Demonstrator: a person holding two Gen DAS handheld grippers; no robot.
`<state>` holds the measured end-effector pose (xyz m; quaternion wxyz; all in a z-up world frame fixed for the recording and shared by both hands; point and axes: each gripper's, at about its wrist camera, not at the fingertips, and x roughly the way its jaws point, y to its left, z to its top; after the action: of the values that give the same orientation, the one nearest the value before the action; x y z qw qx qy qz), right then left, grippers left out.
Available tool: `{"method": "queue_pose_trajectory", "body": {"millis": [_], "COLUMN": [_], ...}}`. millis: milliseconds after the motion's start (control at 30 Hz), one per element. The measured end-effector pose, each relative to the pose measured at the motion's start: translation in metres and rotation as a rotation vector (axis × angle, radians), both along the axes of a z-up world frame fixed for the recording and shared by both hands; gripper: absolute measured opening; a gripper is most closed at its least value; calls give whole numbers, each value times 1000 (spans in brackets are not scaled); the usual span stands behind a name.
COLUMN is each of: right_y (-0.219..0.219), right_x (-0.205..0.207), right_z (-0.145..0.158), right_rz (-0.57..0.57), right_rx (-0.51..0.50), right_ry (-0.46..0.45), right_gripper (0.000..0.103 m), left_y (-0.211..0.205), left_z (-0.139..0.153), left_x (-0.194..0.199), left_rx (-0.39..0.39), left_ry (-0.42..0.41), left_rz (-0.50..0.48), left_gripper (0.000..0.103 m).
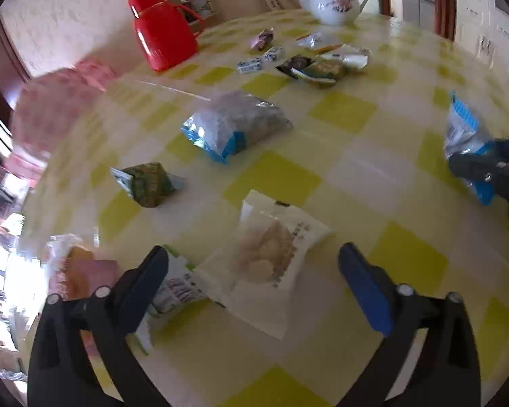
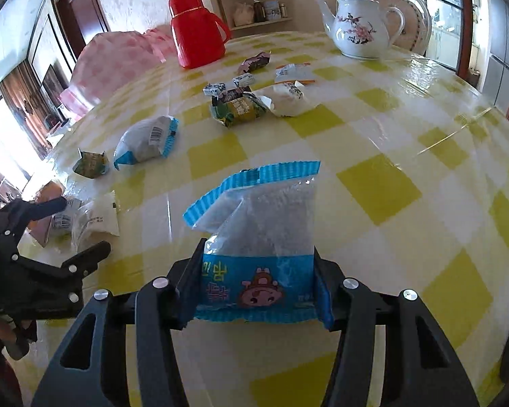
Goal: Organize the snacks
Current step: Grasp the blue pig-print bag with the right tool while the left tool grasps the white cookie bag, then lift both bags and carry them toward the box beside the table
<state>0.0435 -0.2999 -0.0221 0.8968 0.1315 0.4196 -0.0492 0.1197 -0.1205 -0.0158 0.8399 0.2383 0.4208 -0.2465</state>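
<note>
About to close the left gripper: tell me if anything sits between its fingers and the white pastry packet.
Nothing visible does. The left gripper is open with the white pastry packet lying directly between and ahead of its fingers. A small white-and-green packet sits close beside the left finger and could get caught.

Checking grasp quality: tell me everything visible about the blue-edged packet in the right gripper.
The blue-edged packet is a clear plastic pouch of pale grainy filling, with crimped blue seals at both ends and a pink cartoon figure on its blue lower band. The right gripper has its jaws shut on that lower band. The packet juts forward above the checked table, top seal folded over. From the left wrist it shows at far right.
</note>
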Motion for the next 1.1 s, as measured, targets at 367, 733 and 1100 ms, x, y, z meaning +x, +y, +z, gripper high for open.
{"method": "queue_pose_trajectory", "body": {"millis": [367,733,1100], "right_y": [-4,32,83], "right_x": [-10,-90,-222], "right_z": [6,69,187], "right_rz": [-18,35,60], "right_rx": [-9,-12,-122], "right_ry": [-48,-335,-730], "right_gripper": [52,51,51], "left_y": [-3,30,60], "left_z": [18,110,242], "left_x": [-56,-160,-262], "left_rx": [-178,-271,-367], "left_ry": [-98,-449,-774], "left_rz": [148,342,379], "left_gripper": [42,42,42]}}
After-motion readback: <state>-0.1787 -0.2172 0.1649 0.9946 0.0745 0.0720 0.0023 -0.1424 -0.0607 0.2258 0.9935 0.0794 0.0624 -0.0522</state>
